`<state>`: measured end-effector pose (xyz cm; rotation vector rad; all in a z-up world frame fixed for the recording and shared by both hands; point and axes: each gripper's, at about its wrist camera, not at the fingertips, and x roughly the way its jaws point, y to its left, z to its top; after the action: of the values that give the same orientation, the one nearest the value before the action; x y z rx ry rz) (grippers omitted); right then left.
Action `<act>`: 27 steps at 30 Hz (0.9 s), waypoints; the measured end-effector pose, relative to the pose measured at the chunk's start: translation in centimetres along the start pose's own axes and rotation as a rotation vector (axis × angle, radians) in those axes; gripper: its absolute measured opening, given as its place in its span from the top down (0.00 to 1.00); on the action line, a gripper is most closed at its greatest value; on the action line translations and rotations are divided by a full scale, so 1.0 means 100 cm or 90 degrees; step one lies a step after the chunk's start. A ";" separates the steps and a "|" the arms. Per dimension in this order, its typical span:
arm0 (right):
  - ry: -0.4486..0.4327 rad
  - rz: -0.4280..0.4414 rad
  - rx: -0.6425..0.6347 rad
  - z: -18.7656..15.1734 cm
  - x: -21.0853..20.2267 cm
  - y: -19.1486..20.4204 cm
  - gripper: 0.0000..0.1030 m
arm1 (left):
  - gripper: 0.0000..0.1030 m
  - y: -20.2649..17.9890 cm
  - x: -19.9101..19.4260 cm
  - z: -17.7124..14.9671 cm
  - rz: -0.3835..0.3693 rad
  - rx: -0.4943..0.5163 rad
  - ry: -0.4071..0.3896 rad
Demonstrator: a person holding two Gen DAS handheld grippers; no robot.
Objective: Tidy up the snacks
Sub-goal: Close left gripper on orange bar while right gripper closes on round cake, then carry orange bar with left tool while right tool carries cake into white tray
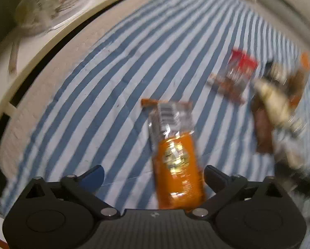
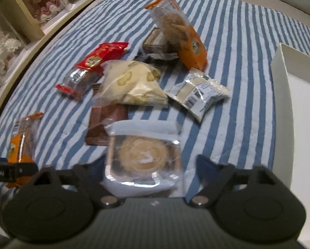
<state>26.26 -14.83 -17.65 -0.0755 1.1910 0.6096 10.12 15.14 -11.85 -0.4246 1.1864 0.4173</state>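
our left tongs (image 1: 152, 178) gape around the orange packet (image 1: 178, 166) on the striped bed, touching nothing. our right tongs (image 2: 150, 166) half-closed around the clear-wrapped pastry (image 2: 143, 157), grip uncertain; slick film could slip short of the white box (image 2: 283, 78) right.

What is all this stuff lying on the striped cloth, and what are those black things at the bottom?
Orange packet: one, orange and clear, between the left fingers.
Clear-wrapped round pastry: one, tan, between the right fingers.
Red packet: one, left of the pile.
Cream packet: one, pile centre.
Brown packet: one, under the cream one.
White box: one, far right.
Striped cloth: one, blue and white, underneath everything.
Left gripper: black, open.
Right gripper: black, open.
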 end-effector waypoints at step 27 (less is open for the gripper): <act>-0.061 0.016 -0.025 -0.002 -0.052 0.001 0.31 | 0.58 -0.035 -0.031 -0.005 -0.058 0.083 -0.062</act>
<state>24.86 -16.96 -13.08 -0.0636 1.0890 0.6515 10.57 11.58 -8.71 -0.3401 1.0879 0.2779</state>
